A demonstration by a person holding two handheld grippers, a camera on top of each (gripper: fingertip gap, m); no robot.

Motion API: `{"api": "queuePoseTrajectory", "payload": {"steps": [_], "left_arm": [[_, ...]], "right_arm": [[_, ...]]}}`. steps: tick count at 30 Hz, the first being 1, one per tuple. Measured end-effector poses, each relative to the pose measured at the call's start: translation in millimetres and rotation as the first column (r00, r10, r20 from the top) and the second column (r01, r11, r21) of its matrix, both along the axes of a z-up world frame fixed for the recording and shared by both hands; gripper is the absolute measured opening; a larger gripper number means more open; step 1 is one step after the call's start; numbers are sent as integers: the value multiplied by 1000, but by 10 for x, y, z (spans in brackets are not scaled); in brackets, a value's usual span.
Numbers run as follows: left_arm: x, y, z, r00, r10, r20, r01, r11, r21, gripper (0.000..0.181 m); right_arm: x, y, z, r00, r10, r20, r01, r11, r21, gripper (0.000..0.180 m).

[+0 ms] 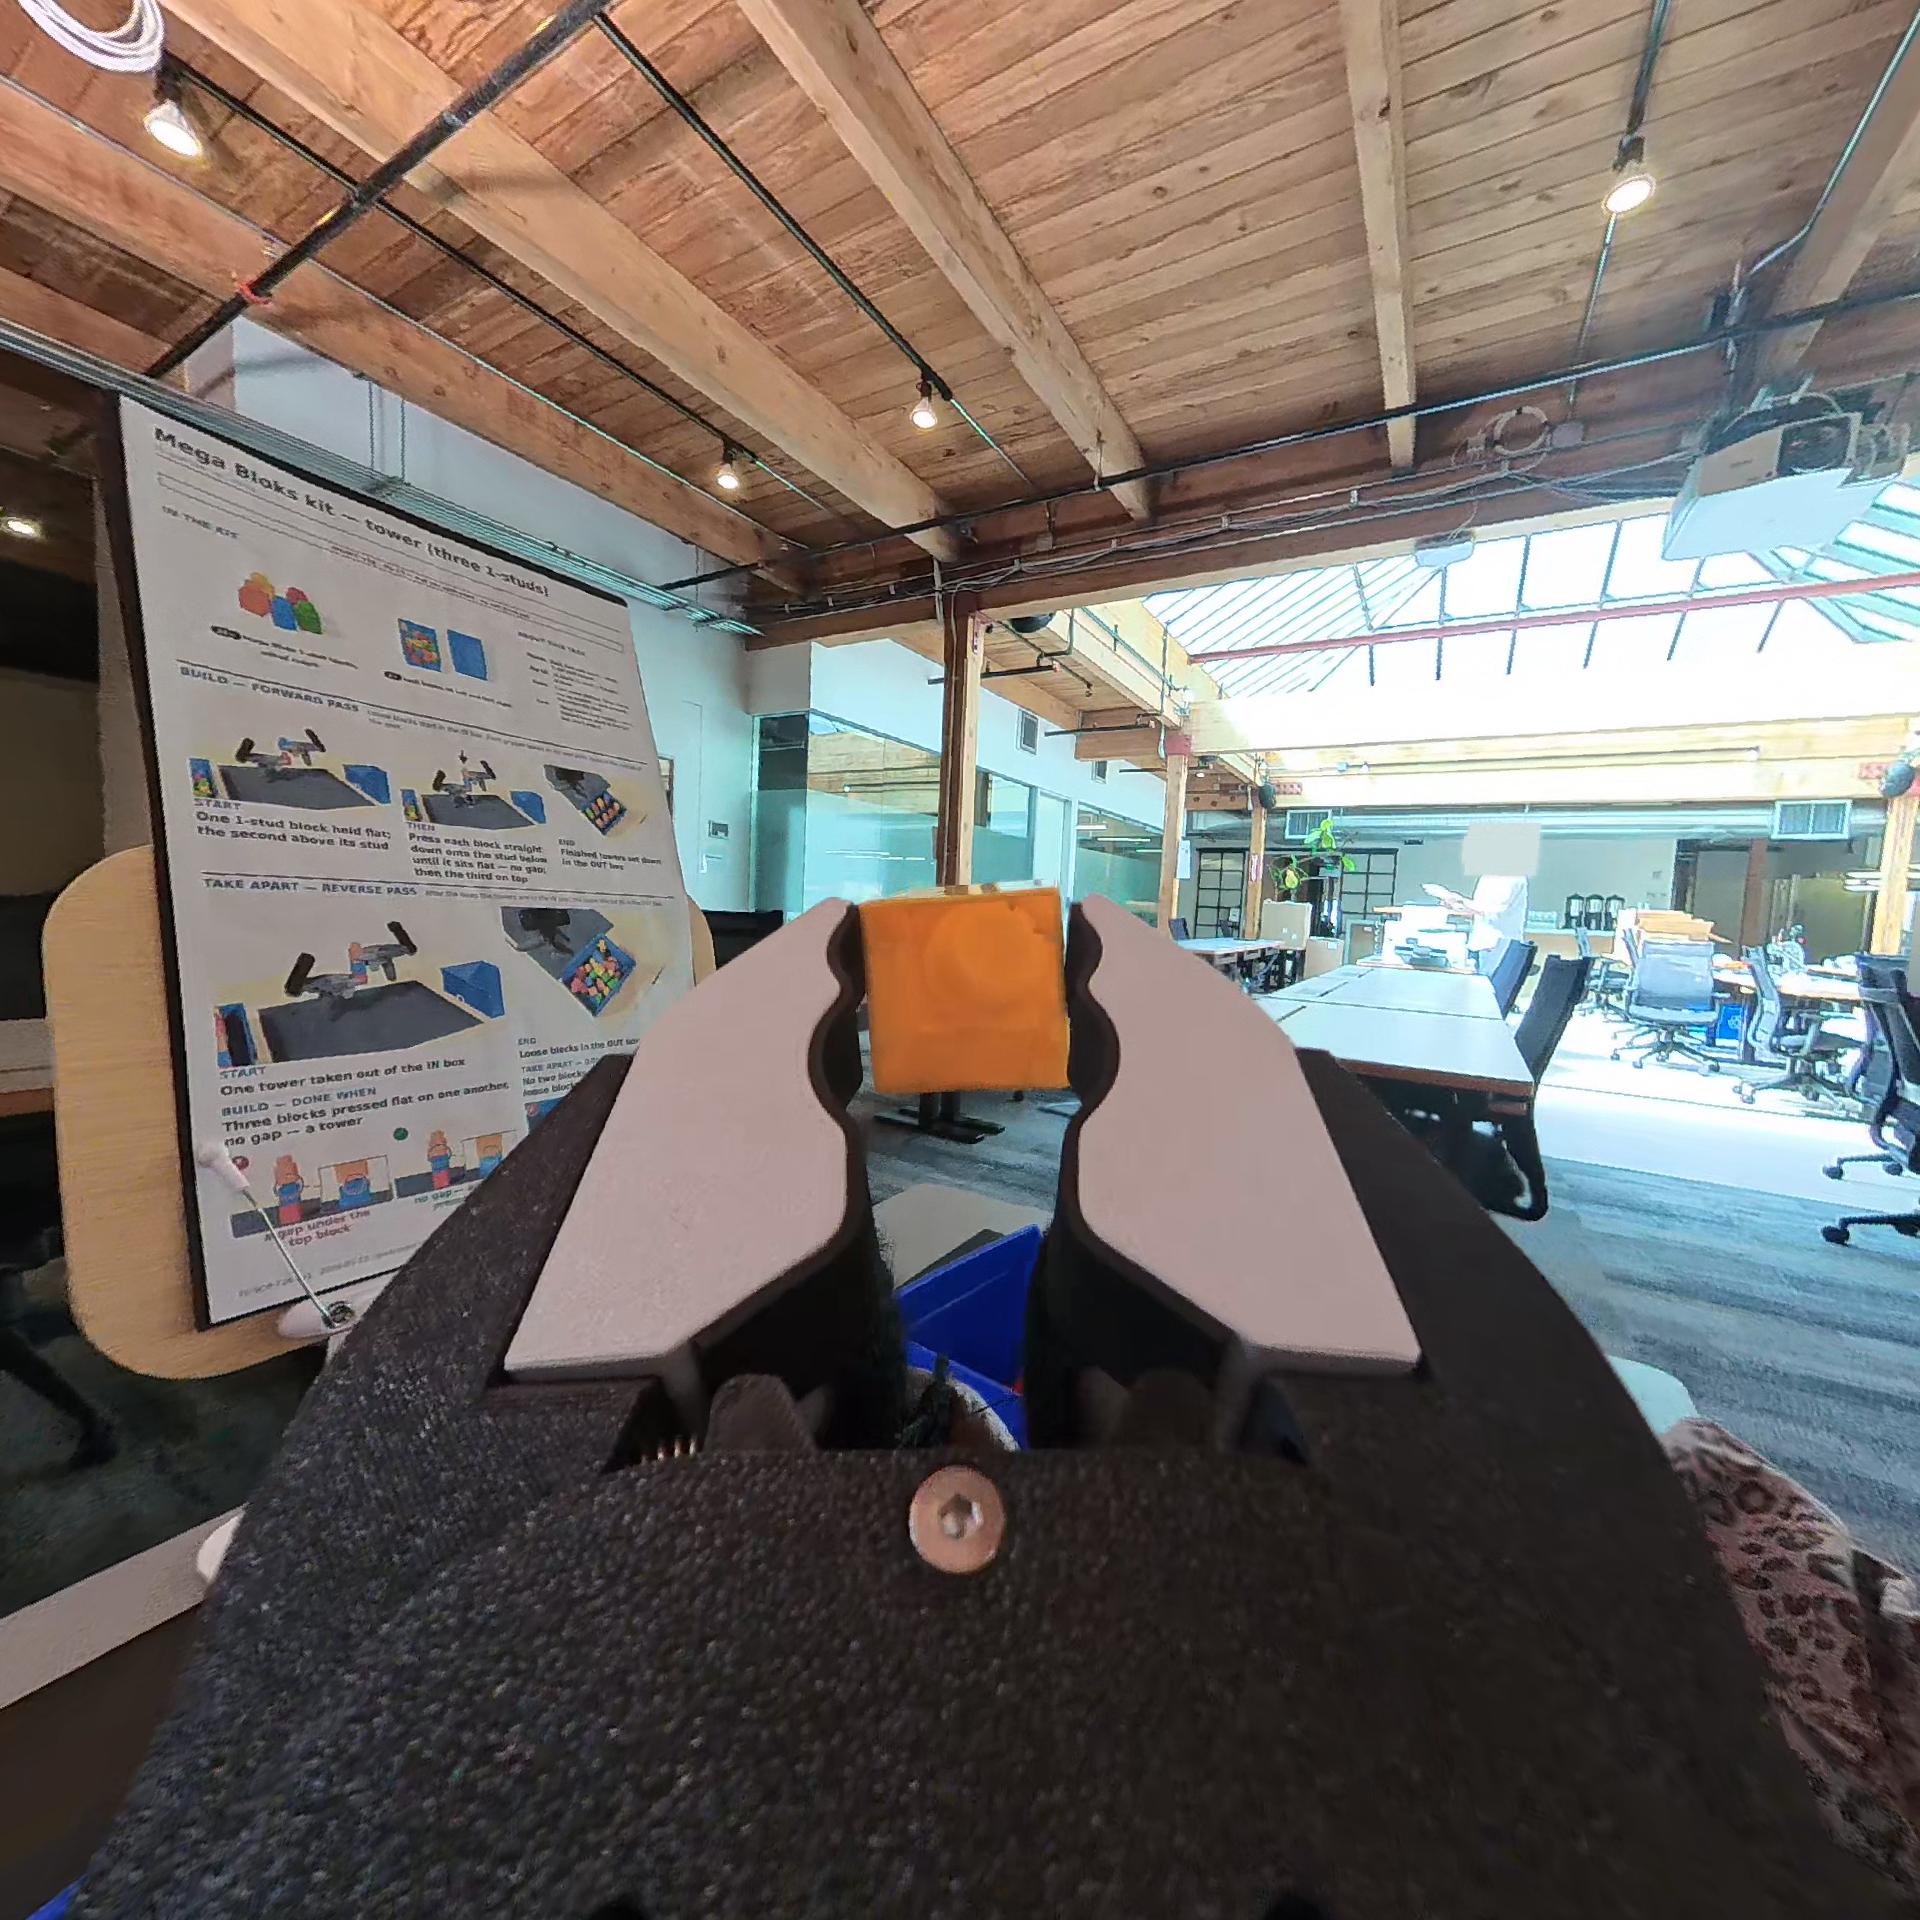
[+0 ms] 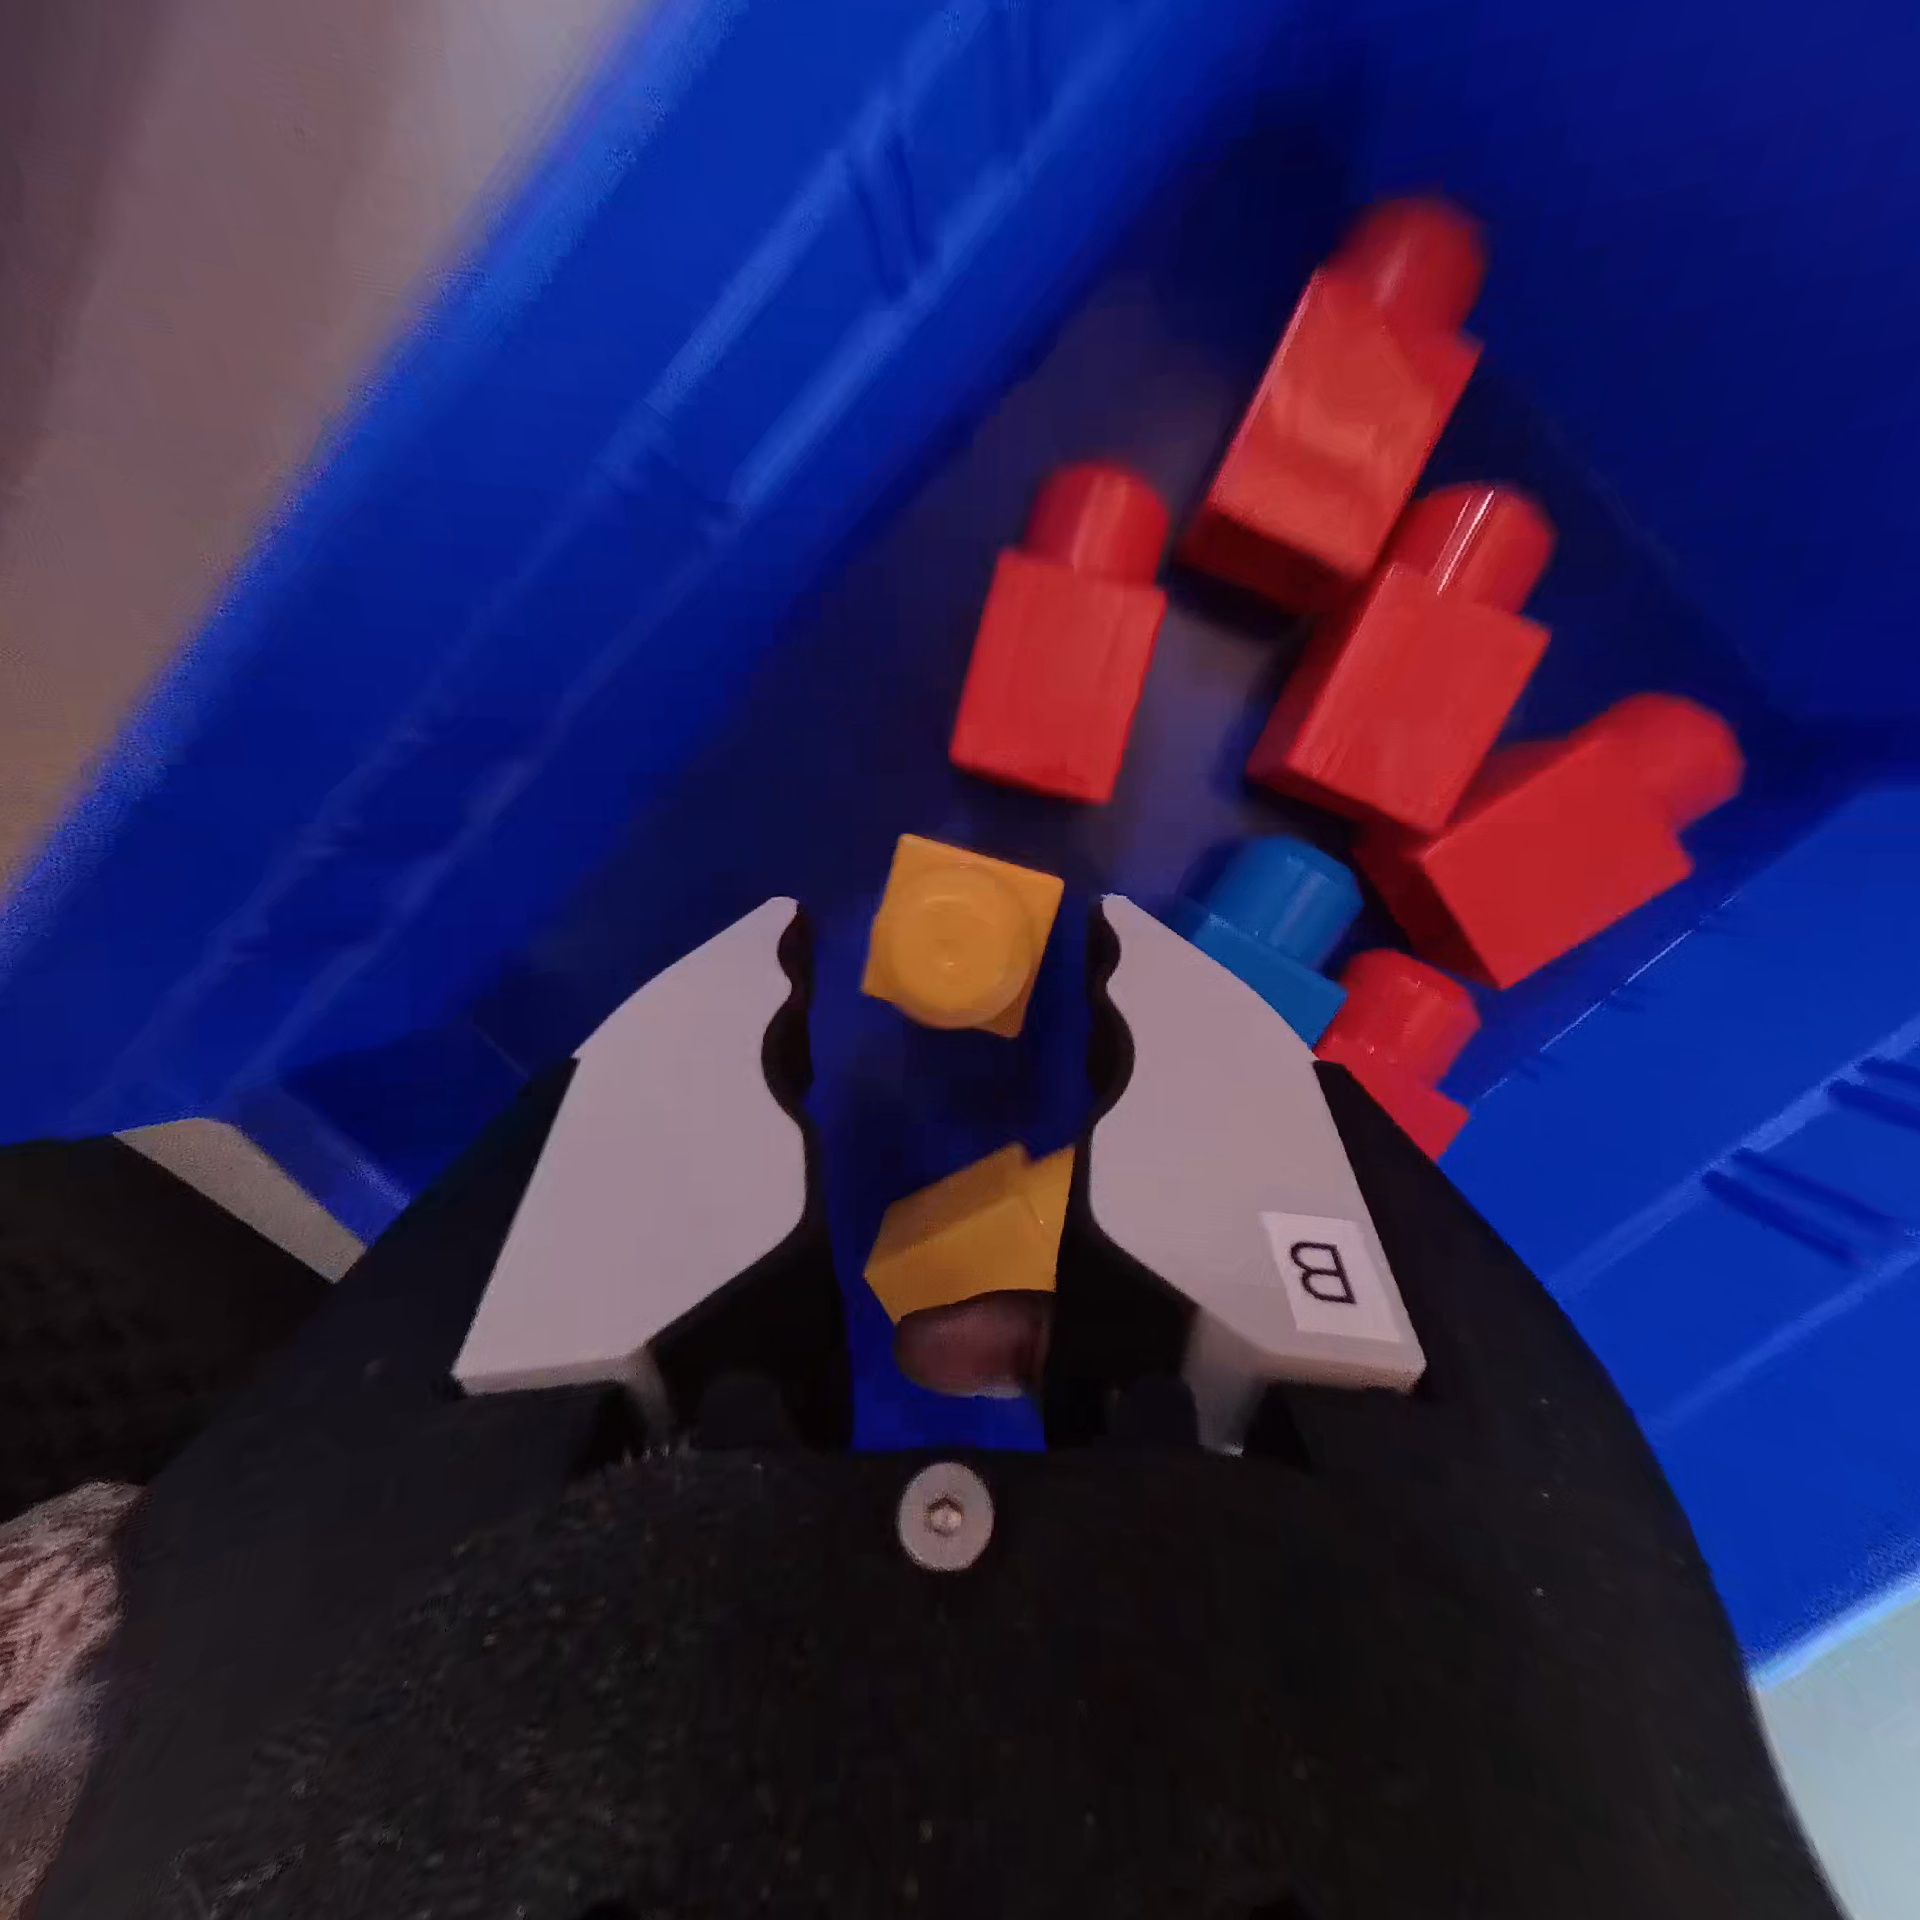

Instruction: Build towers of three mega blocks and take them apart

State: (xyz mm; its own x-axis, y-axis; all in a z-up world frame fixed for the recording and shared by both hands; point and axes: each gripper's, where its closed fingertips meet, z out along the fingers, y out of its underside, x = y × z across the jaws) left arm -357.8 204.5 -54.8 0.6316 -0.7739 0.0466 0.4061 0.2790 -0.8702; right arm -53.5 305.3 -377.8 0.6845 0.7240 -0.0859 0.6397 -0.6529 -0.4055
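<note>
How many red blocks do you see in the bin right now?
5 in the blue bin: one far back, one left, one middle, one right, one partly hidden beside the right tool. More may be hidden.

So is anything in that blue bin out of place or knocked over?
Nothing damaged or spilled. The blocks in the blue bin just lie jumbled: the red blocks rest on their sides at different angles, while one yellow block sits stud up between the right gripper fingers.
</note>
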Motion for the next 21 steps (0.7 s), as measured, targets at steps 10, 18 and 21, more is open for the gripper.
{"api": "queuePoseTrajectory", "payload": {"steps": [10,18,21], "left_arm": [[435,-16,-17,985,-172,5,172,985,-21,36],[1072,-159,-88,921,-389,-30,387,921,-47,36],[1220,-138,-166,919,-387,-79,382,922,-67,36]], "right_arm": [[-991,-451,2346,687,523,-505,36,670,742,62],[-1685,-1135,2886,299,666,-684,-42,725,687,58],[-1834,-1136,2754,307,665,-681,-111,735,669,62]]}}
